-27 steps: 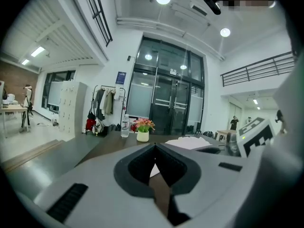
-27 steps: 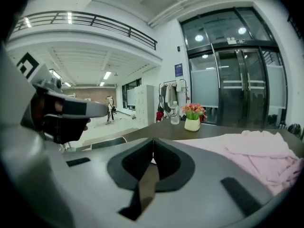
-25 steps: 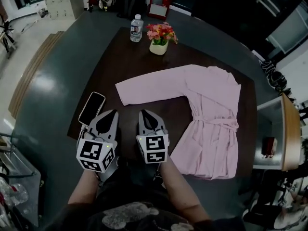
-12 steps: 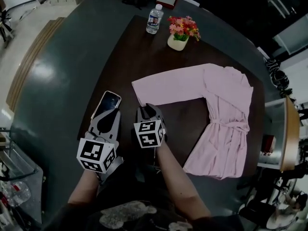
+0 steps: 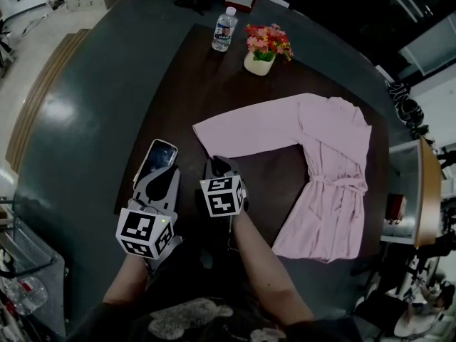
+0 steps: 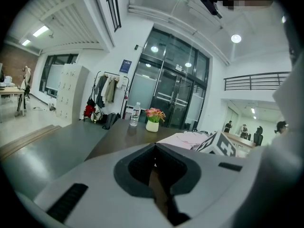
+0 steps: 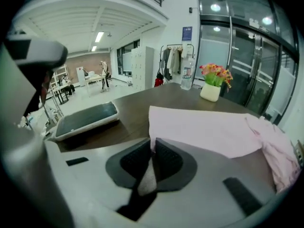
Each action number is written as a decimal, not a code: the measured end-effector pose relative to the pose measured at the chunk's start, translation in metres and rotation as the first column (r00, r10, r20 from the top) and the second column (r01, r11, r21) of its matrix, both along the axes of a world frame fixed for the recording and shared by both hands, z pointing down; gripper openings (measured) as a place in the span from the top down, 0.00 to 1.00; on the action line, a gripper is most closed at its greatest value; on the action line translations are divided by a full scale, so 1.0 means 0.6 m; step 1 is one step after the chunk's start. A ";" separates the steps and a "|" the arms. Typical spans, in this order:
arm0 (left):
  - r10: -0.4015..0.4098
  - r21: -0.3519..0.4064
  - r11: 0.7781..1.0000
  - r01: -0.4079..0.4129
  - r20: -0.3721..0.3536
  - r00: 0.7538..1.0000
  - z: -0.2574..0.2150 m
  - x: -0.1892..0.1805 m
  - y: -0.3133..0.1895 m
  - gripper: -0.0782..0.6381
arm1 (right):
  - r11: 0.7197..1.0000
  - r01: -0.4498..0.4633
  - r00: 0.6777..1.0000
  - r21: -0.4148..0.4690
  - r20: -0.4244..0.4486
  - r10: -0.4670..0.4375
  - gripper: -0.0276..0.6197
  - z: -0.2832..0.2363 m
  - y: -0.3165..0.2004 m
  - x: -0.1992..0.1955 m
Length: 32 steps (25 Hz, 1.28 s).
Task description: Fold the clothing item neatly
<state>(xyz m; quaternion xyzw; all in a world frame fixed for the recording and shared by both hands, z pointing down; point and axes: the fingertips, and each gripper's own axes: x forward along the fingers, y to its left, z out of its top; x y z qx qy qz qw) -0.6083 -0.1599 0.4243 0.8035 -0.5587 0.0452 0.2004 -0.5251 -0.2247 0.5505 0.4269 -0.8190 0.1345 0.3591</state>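
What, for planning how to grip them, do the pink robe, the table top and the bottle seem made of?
Pink robe: soft matte fabric, probably cotton-like; it lies limp and creases at the belt.
Table top: dark brown, likely wood or wood-look laminate, with low sheen.
Bottle: clear plastic, apparently; it is see-through with a label.

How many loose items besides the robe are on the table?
3: a phone at the near left edge; a water bottle and a flower pot at the far edge. The pink robe may hide more.
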 end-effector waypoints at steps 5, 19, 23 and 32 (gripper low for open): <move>0.018 0.016 1.000 -0.018 -0.009 1.000 -0.014 0.025 -0.012 0.88 | 0.999 -0.035 0.994 0.034 0.101 0.032 0.93 -0.082 -0.016 0.030; 0.031 0.073 0.997 -0.035 0.054 0.998 -0.078 0.247 -0.054 0.88 | 0.990 -0.056 0.974 0.130 0.225 0.025 0.93 -0.243 -0.091 0.258; 0.018 0.074 0.997 -0.024 0.077 0.997 -0.093 0.338 -0.069 0.88 | 0.990 -0.045 0.965 0.130 0.261 0.009 0.93 -0.260 -0.110 0.344; -0.049 0.064 0.997 0.044 0.075 0.996 -0.101 0.475 -0.095 0.88 | 0.994 0.004 0.958 0.110 0.284 -0.035 0.93 -0.261 -0.145 0.483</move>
